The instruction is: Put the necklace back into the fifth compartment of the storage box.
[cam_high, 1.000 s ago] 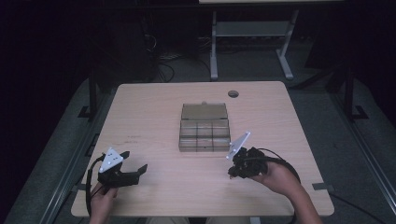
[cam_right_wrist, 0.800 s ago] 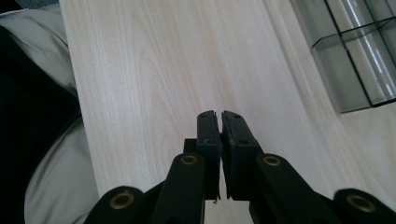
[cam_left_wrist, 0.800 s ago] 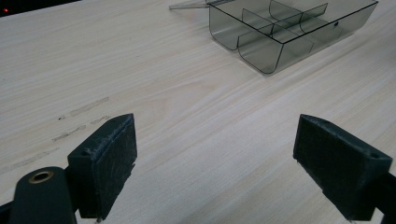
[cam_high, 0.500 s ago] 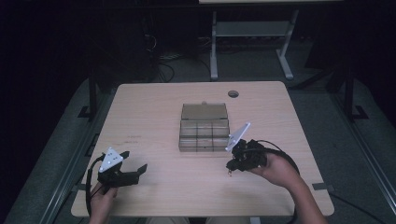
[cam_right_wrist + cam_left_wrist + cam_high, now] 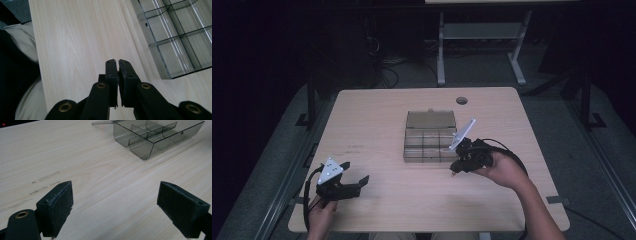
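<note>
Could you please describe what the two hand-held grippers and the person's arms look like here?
Both are black. The left hand-held gripper carries a grey three-cornered plate on top and trails a looping black cable. Its jaws end in black rectangular pads with scuffed faces. The right hand-held gripper has a similar grey plate and cable, with brass-coloured rivets at the jaw joints. No sleeves reach the forearms.

Clear smoky compartment box (image 5: 430, 139) — lid open, compartments empty — flat at the table's (image 5: 377, 125) middle.

Black two-jaw left gripper (image 5: 354, 172) with grey three-cornered plate, brass rivets, looping black cable, matching black right gripper (image 5: 454, 171), bare forearms
</note>
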